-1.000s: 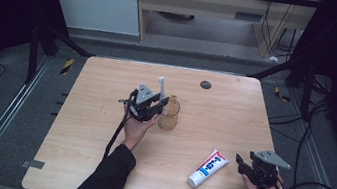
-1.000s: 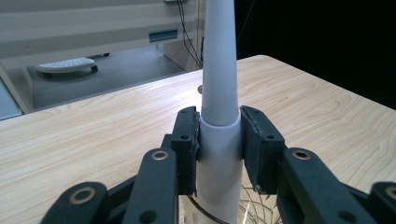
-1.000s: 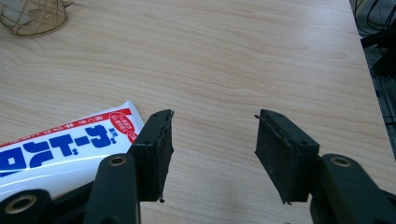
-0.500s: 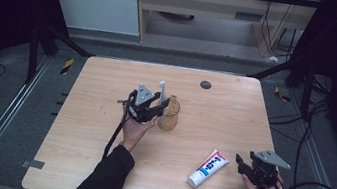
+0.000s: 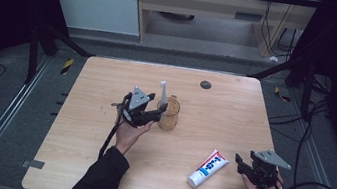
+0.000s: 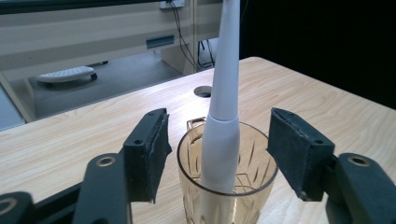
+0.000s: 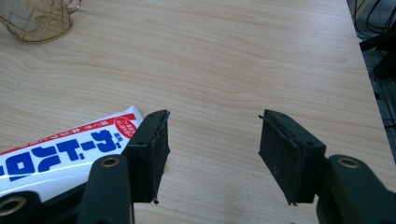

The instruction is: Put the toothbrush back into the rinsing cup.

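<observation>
A white toothbrush (image 6: pixel 223 93) stands head up in an amber cut-glass cup (image 6: pixel 252 168) near the middle of the table. My left gripper (image 6: pixel 218 128) is open. Its jaws have just been opening and flank the toothbrush handle above the cup's rim without touching it. The high view shows the left gripper (image 5: pixel 160 111) beside the cup (image 5: pixel 169 116), with the toothbrush (image 5: pixel 162 93) rising behind it. At the front right my right gripper (image 5: pixel 242 165) is open, its jaws just widened with nothing between them. A white toothpaste tube (image 7: pixel 60 149) lies just left of its left jaw.
The wooden table (image 5: pixel 108 80) has a small dark round hole (image 5: pixel 205 84) near its far edge. The toothpaste tube (image 5: pixel 208 167) lies slanted at the front right. The cup (image 7: pixel 39 18) also appears far off in the right gripper view. Dark floor, rails and cables surround the table.
The left gripper's jaws have spread apart off the toothbrush, which now stands in the cup on its own. The right hand has kept its place.
</observation>
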`<move>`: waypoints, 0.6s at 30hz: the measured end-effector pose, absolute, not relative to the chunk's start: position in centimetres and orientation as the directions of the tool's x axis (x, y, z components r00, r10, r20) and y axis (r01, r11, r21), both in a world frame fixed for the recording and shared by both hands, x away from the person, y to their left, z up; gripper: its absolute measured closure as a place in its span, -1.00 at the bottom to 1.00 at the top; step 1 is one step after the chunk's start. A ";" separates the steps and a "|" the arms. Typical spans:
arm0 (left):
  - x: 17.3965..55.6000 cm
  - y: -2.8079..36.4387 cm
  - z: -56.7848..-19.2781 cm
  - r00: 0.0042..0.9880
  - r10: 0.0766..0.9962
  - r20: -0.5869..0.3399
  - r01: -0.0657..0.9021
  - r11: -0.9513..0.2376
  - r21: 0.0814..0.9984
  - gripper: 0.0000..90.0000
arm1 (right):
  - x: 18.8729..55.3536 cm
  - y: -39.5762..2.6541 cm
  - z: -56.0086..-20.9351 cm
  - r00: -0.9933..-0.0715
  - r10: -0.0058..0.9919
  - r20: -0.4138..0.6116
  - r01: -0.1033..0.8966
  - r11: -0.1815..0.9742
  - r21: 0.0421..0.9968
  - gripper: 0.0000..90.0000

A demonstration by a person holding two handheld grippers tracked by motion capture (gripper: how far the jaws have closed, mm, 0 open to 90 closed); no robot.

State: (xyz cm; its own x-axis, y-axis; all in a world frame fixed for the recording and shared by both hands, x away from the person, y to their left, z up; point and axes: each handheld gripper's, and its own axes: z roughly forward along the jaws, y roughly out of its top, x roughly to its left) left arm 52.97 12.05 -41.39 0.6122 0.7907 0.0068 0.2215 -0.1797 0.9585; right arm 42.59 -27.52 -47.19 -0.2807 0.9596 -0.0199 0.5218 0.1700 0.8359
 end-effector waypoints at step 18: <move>50.3 15.8 -40.7 0.643 0.763 0.069 0.260 -0.302 0.917 -0.30 | 42.2 -27.1 -46.7 -0.297 0.955 -0.009 0.523 0.170 0.835 -0.11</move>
